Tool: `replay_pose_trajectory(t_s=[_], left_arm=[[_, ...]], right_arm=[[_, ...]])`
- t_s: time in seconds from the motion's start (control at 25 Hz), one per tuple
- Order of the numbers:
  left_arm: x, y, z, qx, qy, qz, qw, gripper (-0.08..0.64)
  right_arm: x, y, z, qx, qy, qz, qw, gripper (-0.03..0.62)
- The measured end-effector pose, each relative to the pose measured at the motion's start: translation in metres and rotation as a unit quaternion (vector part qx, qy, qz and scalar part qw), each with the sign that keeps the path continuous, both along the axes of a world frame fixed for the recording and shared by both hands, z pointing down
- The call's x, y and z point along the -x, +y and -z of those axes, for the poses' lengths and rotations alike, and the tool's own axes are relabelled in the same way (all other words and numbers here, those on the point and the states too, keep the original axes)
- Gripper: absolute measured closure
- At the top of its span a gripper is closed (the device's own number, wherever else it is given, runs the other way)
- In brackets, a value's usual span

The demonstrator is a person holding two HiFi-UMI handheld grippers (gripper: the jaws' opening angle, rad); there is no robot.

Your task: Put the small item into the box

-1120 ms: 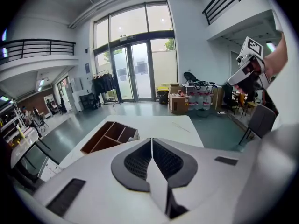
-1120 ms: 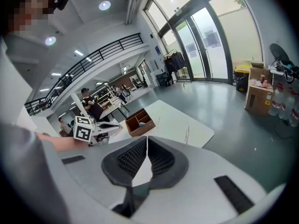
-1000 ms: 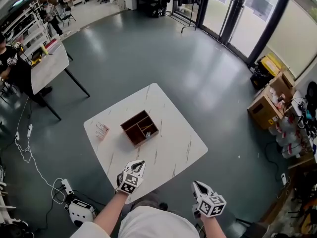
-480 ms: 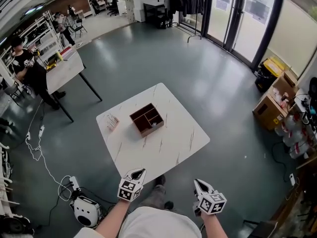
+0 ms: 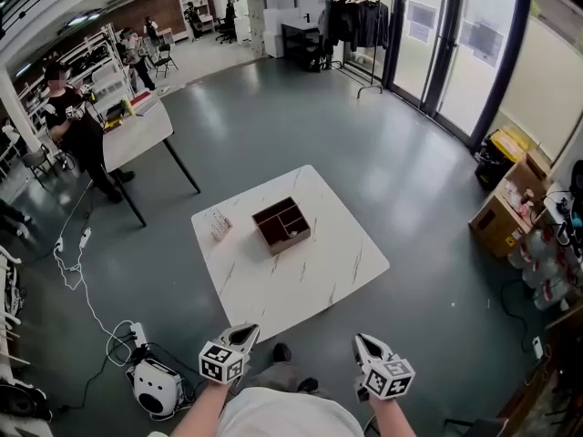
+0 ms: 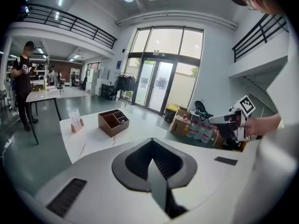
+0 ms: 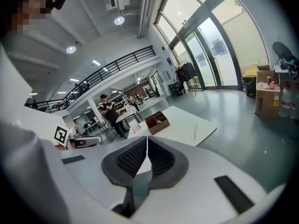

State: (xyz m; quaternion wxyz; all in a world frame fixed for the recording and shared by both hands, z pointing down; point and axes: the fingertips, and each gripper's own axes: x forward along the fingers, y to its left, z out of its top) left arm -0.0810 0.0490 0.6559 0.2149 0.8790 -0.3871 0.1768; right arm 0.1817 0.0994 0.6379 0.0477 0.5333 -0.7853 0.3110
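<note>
Brown box (image 5: 281,225) on tabletop (image 5: 310,271), well ahead of both grippers, small item (image 6: 122,120) apparently already in one compartment. Left gripper (image 5: 244,332) fingers (image 6: 156,185) clenched on nothing; right gripper (image 5: 363,342) fingers (image 7: 131,160) likewise. Left seemingly nearer.

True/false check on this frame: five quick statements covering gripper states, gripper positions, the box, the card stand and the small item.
1. The left gripper and the right gripper are both shut with nothing between the jaws. True.
2. The left gripper hangs over the table. False: both grippers are off the table, close to the person's body, short of its near edge.
3. The box is split into compartments. True.
4. The card stand sits inside the box. False: it stands on the table to the box's left, apart from it.
5. A small pale item lies in one compartment of the box. True.
</note>
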Motion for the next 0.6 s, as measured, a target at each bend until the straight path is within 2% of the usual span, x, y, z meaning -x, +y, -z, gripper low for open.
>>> replay_pose_trajectory(t_s=[0.28,0.44,0.6], left_arm=[[0.023,-0.004,0.023,-0.018,0.0,0.001,0.9998,0.546],[0.034,-0.008,0.031,-0.03,-0.004,-0.02,0.9994,0.548],[0.055,-0.012,0.03,-0.025,-0.004,-0.029,0.9993,0.546]], right_arm=[[0.021,-0.019,0.021,-0.02,0.005,0.019,1.0,0.566],[0.034,-0.032,0.025,-0.02,0.013,0.02,0.999,0.566],[0.055,-0.041,0.03,-0.026,0.018,0.02,0.999,0.566]])
